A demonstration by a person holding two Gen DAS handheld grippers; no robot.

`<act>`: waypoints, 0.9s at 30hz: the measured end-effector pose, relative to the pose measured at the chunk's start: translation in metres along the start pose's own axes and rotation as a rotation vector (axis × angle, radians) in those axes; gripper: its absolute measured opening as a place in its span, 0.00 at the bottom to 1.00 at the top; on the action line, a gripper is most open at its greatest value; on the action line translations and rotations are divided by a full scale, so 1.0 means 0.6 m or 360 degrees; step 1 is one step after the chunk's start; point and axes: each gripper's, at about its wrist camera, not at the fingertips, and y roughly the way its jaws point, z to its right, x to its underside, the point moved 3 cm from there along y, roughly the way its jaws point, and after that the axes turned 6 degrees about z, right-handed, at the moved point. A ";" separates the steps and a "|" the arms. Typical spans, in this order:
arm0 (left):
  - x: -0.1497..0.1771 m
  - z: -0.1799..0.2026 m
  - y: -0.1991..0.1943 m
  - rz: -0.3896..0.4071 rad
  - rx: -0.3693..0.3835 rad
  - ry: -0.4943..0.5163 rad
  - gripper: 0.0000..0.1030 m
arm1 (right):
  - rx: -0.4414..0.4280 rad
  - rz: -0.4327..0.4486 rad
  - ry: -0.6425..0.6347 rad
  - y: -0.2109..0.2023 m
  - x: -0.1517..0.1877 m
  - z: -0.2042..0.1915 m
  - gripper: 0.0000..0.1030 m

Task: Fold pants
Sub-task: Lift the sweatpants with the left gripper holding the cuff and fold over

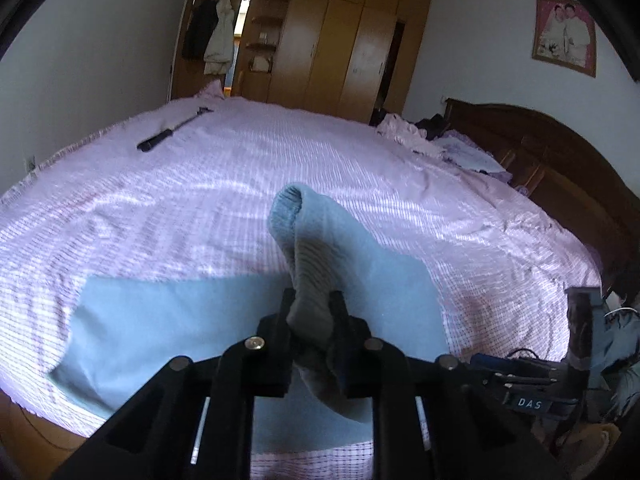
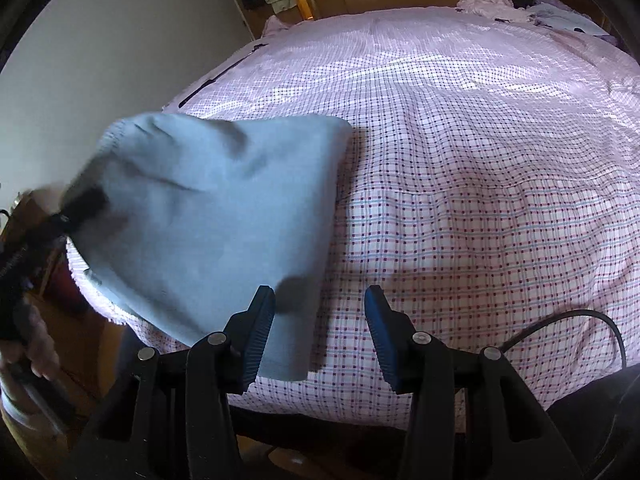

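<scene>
Light blue pants (image 1: 160,320) lie partly folded on the near edge of the bed. My left gripper (image 1: 312,304) is shut on a ribbed end of the pants (image 1: 308,256), which stands up in a bunch above the flat part. In the right wrist view the pants (image 2: 208,208) lie at the left, lifted on their left side by the left gripper (image 2: 80,204), which looks blurred. My right gripper (image 2: 320,312) is open and empty, its left blue finger (image 2: 260,328) just over the pants' near right corner.
The bed has a pink checked sheet (image 1: 360,184) (image 2: 480,200). A black stick-like tool (image 1: 172,132) lies at its far left. Rumpled clothes (image 1: 440,140) lie by the wooden headboard (image 1: 560,168). A wardrobe (image 1: 340,40) stands behind. A black cable (image 2: 580,320) runs at right.
</scene>
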 end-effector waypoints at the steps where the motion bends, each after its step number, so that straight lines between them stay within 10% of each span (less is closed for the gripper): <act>1: -0.006 -0.008 -0.005 0.0013 0.0011 -0.0012 0.16 | -0.0002 0.0002 -0.0004 -0.001 0.000 -0.002 0.39; 27: -0.042 -0.184 -0.083 0.0038 -0.0305 -0.0160 0.15 | -0.0060 0.0013 -0.0025 0.001 -0.001 -0.015 0.39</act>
